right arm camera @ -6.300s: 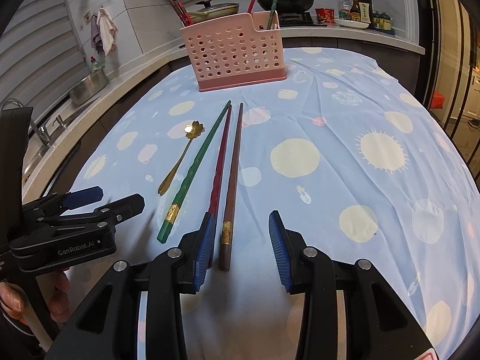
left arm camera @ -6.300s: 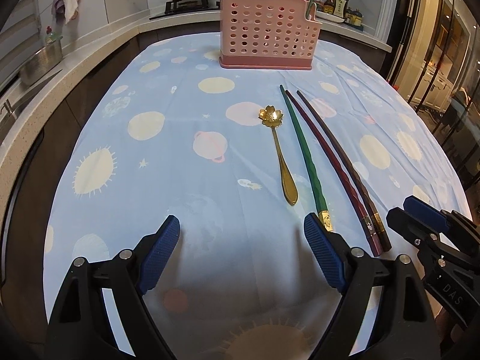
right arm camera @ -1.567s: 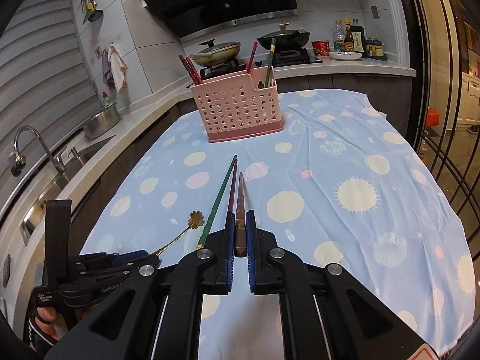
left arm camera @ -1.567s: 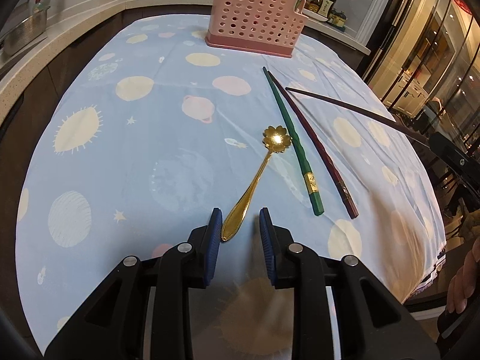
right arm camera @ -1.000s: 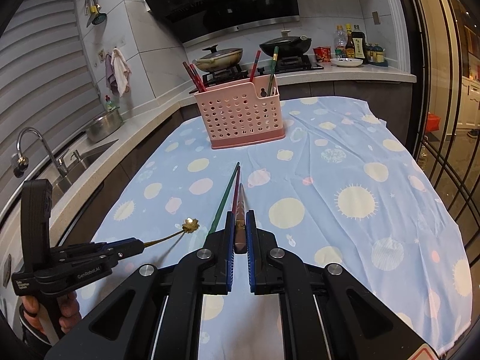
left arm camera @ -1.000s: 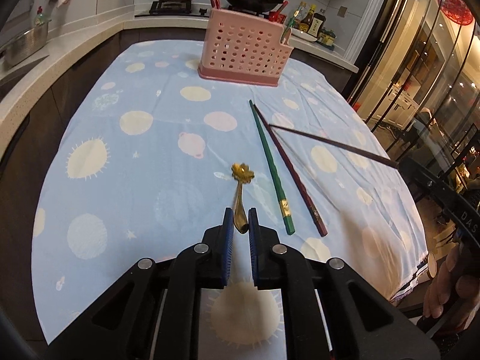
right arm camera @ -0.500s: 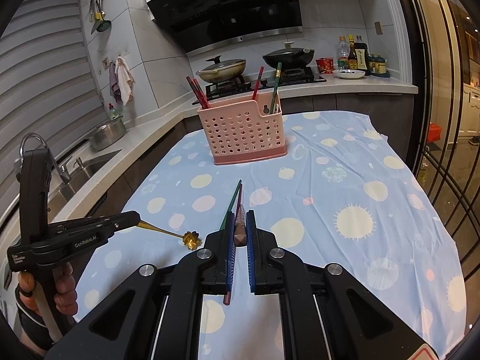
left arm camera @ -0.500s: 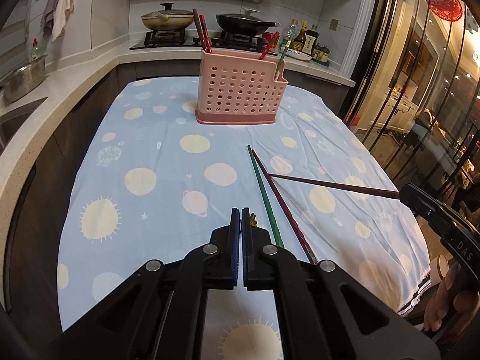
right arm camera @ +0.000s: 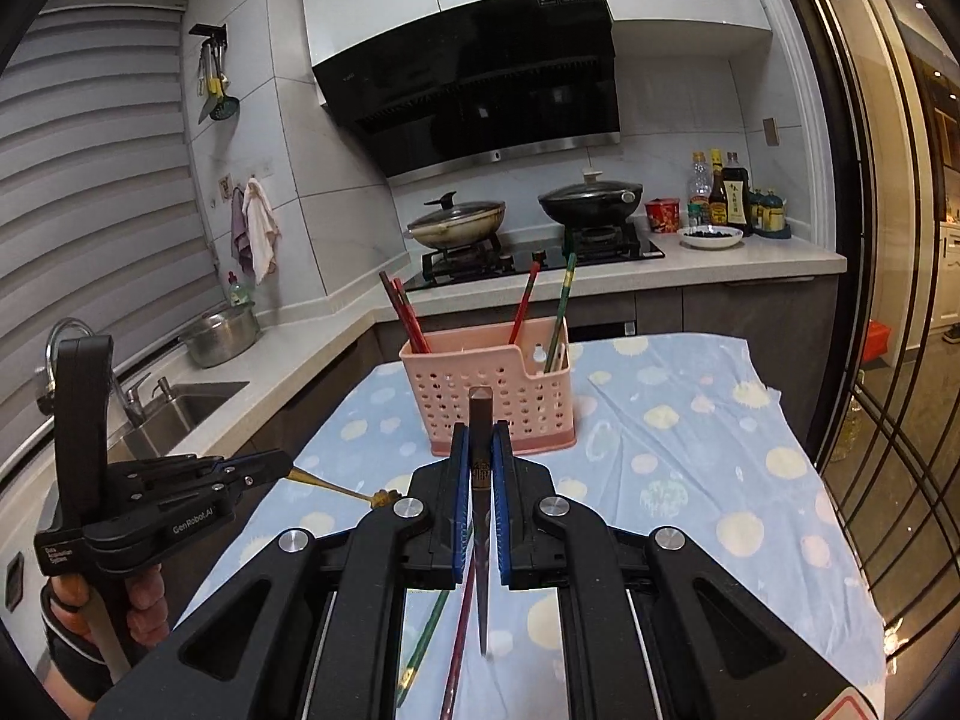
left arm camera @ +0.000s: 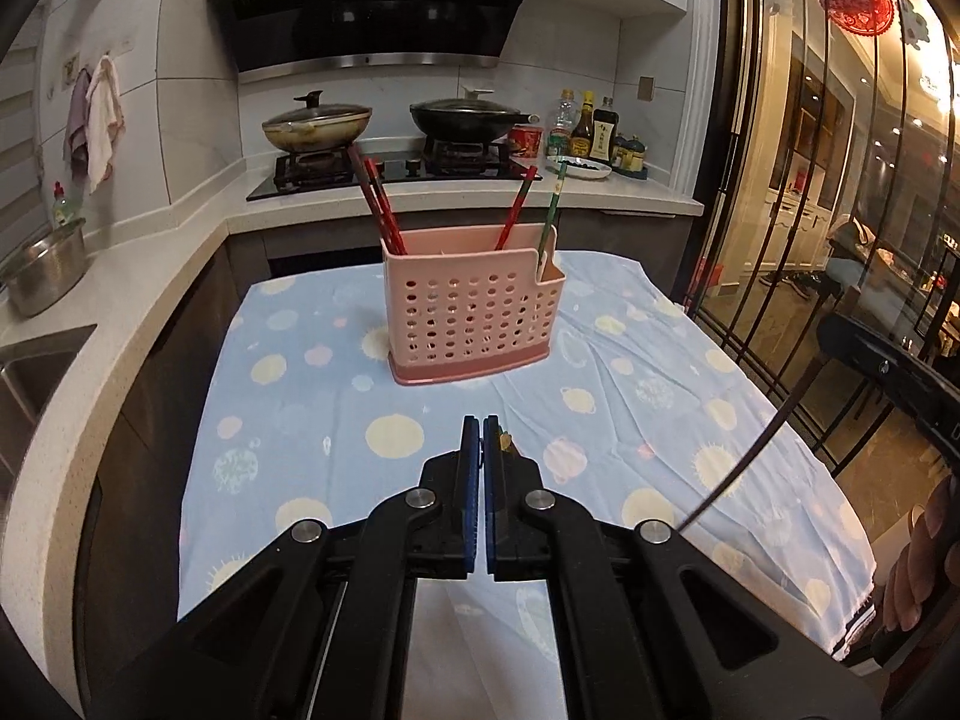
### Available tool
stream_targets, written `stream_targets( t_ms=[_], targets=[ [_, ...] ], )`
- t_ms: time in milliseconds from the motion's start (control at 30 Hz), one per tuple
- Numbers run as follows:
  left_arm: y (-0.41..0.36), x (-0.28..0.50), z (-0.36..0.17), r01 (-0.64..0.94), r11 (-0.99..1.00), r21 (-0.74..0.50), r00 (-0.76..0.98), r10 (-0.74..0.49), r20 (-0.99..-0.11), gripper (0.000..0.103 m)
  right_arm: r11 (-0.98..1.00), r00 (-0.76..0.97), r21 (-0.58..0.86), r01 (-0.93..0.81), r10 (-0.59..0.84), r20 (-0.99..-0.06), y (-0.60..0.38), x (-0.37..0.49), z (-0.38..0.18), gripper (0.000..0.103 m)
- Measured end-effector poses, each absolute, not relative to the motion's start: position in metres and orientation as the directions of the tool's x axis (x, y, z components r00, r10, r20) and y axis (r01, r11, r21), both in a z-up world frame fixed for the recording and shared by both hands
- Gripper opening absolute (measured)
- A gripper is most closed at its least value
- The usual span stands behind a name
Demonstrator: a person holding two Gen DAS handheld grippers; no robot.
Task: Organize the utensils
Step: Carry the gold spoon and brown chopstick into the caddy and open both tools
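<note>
Both grippers are up off the surface [left arm camera: 288,420] and each has something in its grip. The left gripper [left arm camera: 481,438] has its blue pads pressed together, pinching the handle of the gold spoon [right arm camera: 336,489]; from the right wrist view the spoon sticks out level from the fingertips, its flower-shaped bowl hanging in the air above the spotted blue cloth [right arm camera: 690,480]. From the left wrist view only a sliver of gold peeks out just past the pads.

The right gripper [right arm camera: 480,450] is clamped on the brown chopstick [right arm camera: 480,420], blunt end poking up past the fingertips, the thin end slanting down below the jaws. In the left wrist view that same chopstick shows as a dark line running down from the right gripper at the right edge.

Down on the cloth, the green chopstick [right arm camera: 423,642] and the red chopstick [right arm camera: 459,636] lie side by side under the right gripper.

Ahead, the pink holder [left arm camera: 474,315] stands upright on the cloth near the far edge of the surface, with several red and green chopsticks leaning in it. Behind it, two lidded pans sit on the stove [left arm camera: 396,165].
</note>
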State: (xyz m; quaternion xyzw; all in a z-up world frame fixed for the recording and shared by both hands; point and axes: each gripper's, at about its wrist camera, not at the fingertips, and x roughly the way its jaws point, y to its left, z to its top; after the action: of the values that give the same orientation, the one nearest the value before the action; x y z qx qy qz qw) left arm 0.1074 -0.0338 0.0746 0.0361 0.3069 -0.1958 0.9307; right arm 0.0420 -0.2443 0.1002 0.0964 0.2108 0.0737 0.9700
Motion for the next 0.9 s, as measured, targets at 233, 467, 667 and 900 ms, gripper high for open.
stream_targets(
  t_ms=[233, 467, 667, 900],
  targets=[
    [-0.042, 0.144, 0.113, 0.396, 0.918, -0.013, 0.773, -0.342, -0.534, 0.001, 0.972, 0.927, 0.203, -0.115, 0.179, -0.331, -0.251, 0.089, 0.141, 0.007],
    [-0.051, 0.190, 0.154, 0.390, 0.921, 0.002, 0.806, -0.341, -0.484, 0.001, 0.971, 0.949, 0.206, -0.118, 0.171, -0.264, -0.251, 0.152, 0.181, 0.007],
    [-0.060, 0.238, 0.173, 0.373, 0.927, 0.030, 0.822, -0.315, -0.475, 0.001, 0.974, 0.966, 0.200, -0.108, 0.150, -0.210, -0.245, 0.208, 0.207, 0.007],
    [-0.067, 0.287, 0.166, 0.358, 0.933, 0.045, 0.813, -0.288, -0.506, 0.001, 0.970, 0.973, 0.224, -0.098, 0.141, -0.183, -0.244, 0.260, 0.217, 0.007]
  ],
)
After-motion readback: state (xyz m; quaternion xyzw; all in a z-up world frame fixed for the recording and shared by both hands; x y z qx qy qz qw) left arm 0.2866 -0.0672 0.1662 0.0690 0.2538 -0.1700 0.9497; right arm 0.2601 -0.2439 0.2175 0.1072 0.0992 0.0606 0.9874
